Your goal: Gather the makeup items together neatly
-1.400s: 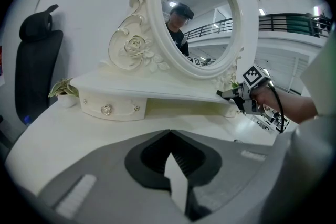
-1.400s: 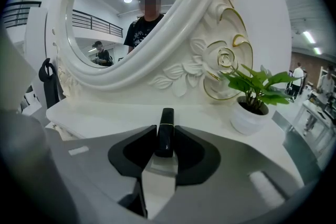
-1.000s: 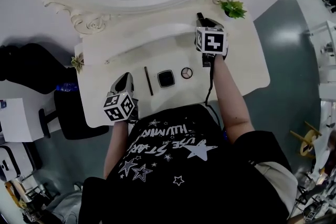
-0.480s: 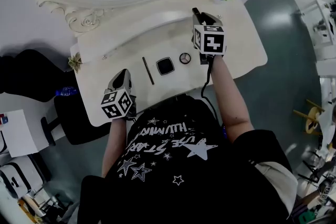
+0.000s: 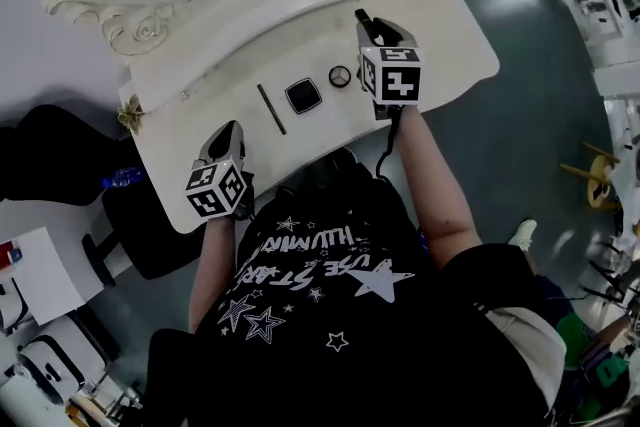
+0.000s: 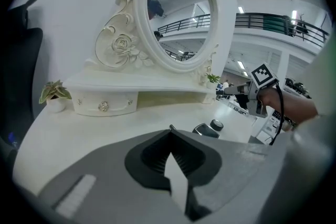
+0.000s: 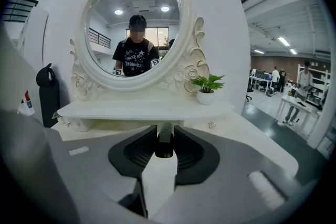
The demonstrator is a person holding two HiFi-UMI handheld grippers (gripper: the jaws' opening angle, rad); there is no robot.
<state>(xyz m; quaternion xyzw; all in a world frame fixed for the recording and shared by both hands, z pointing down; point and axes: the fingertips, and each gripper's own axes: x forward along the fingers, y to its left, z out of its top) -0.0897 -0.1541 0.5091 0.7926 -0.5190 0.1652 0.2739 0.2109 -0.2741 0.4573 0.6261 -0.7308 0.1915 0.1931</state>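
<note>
Our right claw (image 7: 164,132) is clamped on a small tube (image 7: 164,148), off to the right of the square compact (image 5: 303,96); left claw (image 6: 170,131) is closed and empty, well left of it; on the counter (image 5: 440,45), a thin pencil (image 5: 271,108) lies just left of that compact and a round pot (image 5: 340,75) just right.

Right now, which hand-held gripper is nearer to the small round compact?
Right. The right hand-held gripper, clamped on a small tube, sits just beside the round compact, while the left hand-held gripper hangs farther off, beyond the square compact and the dark pencil.
</note>
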